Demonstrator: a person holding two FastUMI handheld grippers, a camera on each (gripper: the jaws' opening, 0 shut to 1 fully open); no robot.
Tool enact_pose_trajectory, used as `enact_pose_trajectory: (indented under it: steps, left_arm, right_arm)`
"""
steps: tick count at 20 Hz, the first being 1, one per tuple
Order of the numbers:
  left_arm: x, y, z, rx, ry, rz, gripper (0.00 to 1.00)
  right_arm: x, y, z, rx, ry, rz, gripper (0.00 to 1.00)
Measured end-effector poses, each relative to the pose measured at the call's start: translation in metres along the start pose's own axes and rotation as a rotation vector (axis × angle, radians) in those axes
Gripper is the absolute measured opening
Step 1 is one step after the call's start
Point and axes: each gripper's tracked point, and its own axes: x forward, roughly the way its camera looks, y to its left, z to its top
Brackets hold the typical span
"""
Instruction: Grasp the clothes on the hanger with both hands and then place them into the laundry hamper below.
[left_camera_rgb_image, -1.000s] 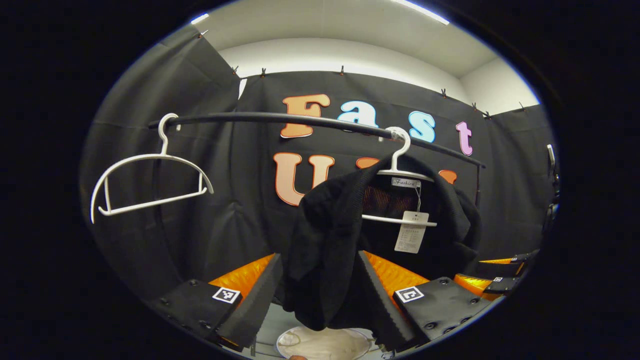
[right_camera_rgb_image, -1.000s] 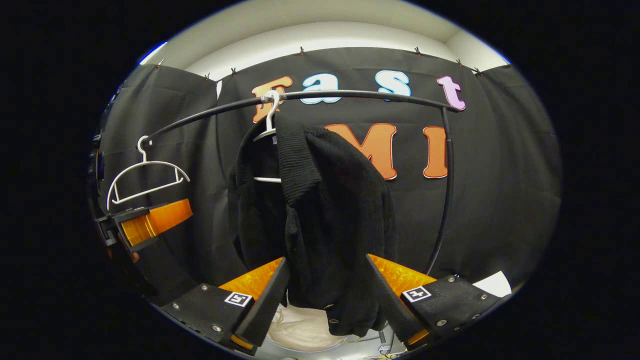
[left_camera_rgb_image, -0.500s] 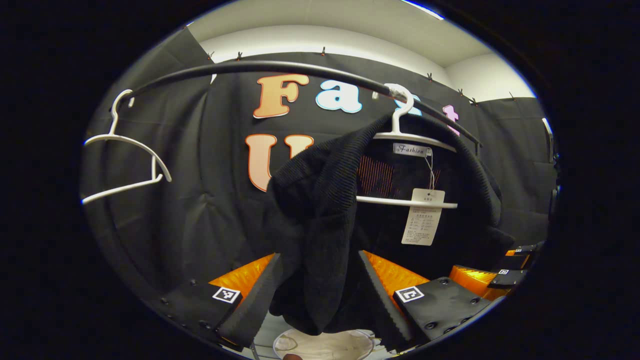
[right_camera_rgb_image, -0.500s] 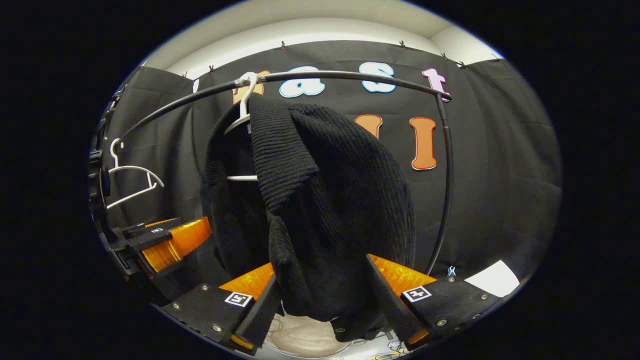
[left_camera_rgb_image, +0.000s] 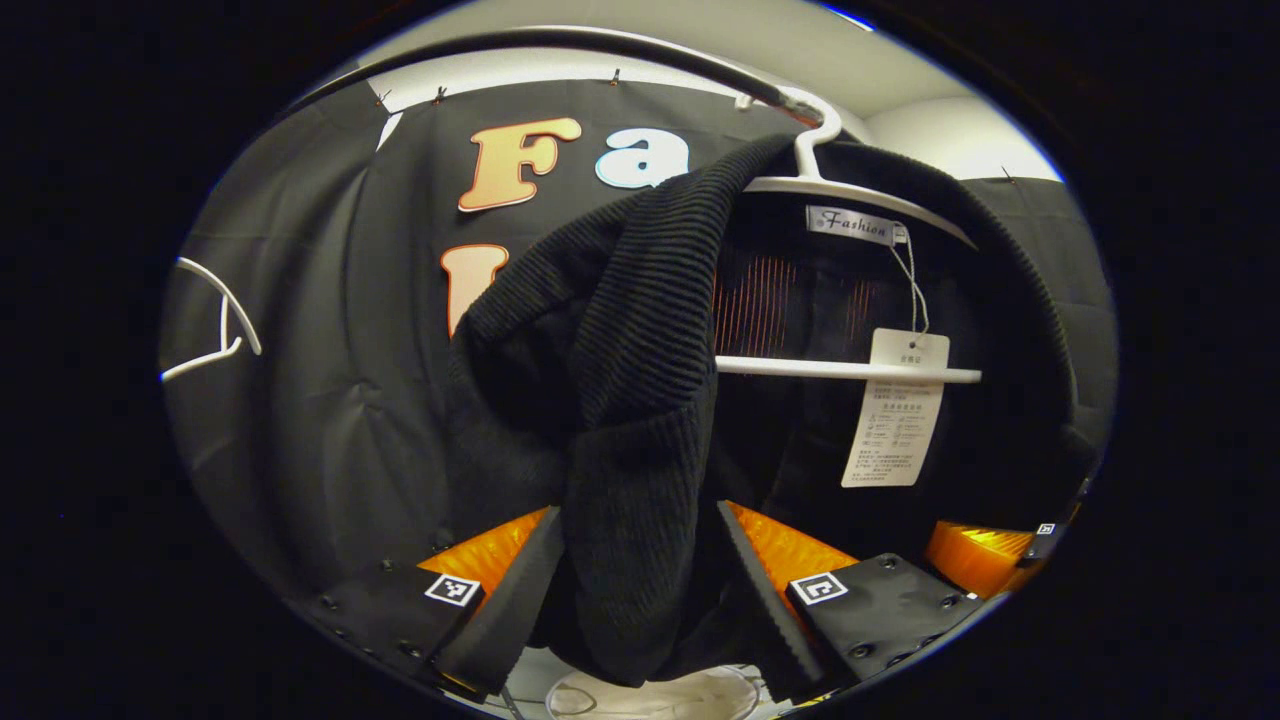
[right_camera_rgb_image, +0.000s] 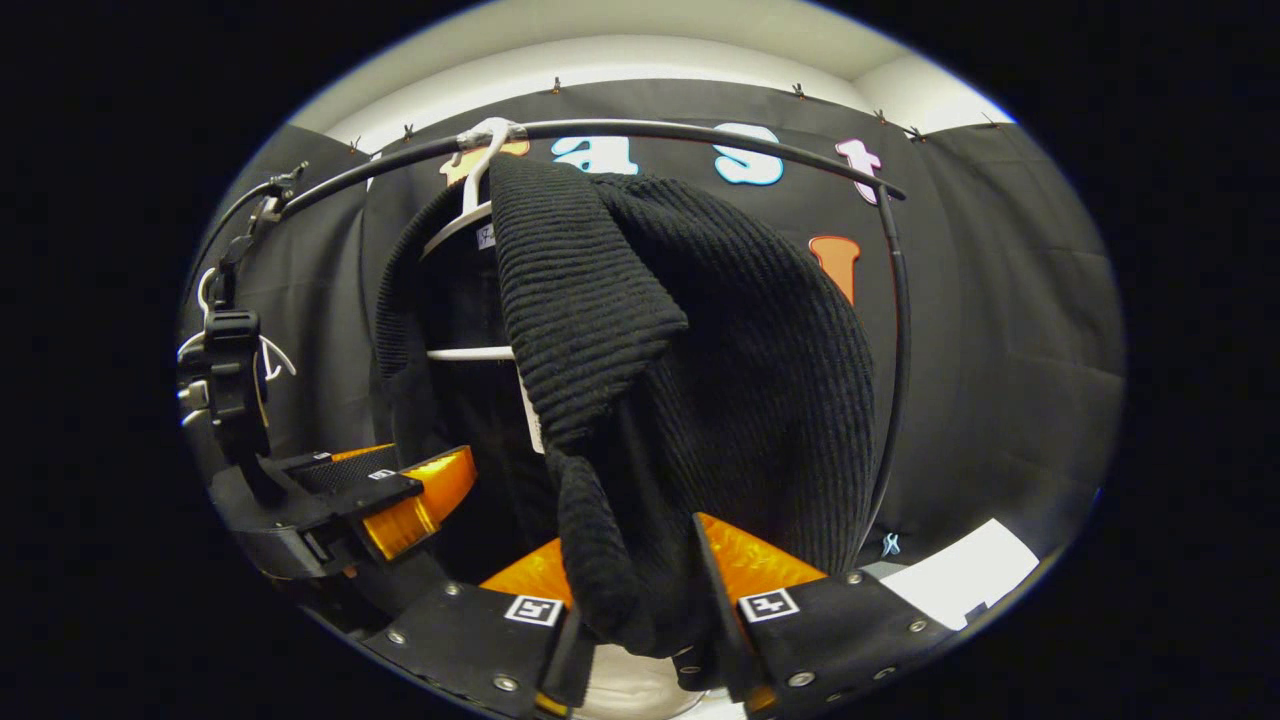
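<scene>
A black knit cardigan (left_camera_rgb_image: 620, 330) (right_camera_rgb_image: 700, 340) hangs on a white hanger (left_camera_rgb_image: 850, 190) (right_camera_rgb_image: 455, 215) from the black rail (left_camera_rgb_image: 600, 45) (right_camera_rgb_image: 700, 132). My left gripper (left_camera_rgb_image: 638, 515) is open, its fingers wide on both sides of the cardigan's left front edge. It also shows low on the left in the right gripper view (right_camera_rgb_image: 400, 490). My right gripper (right_camera_rgb_image: 630, 565) has its fingers drawn in tight on the cardigan's right front fold. Its tip also shows in the left gripper view (left_camera_rgb_image: 990, 550). Below, the pale hamper (left_camera_rgb_image: 650, 695) (right_camera_rgb_image: 620, 690) peeks out between the fingers.
A paper tag (left_camera_rgb_image: 895, 420) dangles from the cardigan's collar label. An empty white hanger (left_camera_rgb_image: 215, 330) hangs farther left on the rail. The rail bends down into an upright post (right_camera_rgb_image: 895, 350) on the right. A white sheet (right_camera_rgb_image: 960, 575) lies low at the right.
Both grippers moved in closer and the cardigan looms larger. The right gripper's fingers closed from wide apart onto the cardigan's fold. The left fingers kept their gap.
</scene>
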Motion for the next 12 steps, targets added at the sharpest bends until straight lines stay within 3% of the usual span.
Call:
enact_pose_trajectory:
  steps: [2,6,8,11,12]
  left_arm:
    - [0.005,0.005,0.006,-0.008,-0.015,-0.006,0.96]
    - [0.012,0.009,0.013,-0.021,-0.033,-0.023,0.58]
    - [0.011,0.012,0.013,-0.020,-0.032,-0.028,0.60]
    - [0.010,0.008,0.014,-0.003,-0.031,-0.059,0.34]
    - [0.009,0.007,0.013,0.010,-0.022,-0.069,0.34]
  right_arm:
    - [0.000,-0.002,0.002,0.003,-0.004,-0.011,0.43]
    - [0.000,-0.005,0.006,0.035,-0.008,-0.033,0.23]
    - [-0.001,-0.004,0.008,0.045,-0.009,-0.035,0.21]
    - [-0.004,-0.005,0.007,0.045,-0.006,-0.047,0.15]
    - [-0.006,-0.005,0.007,0.048,-0.006,-0.049,0.14]
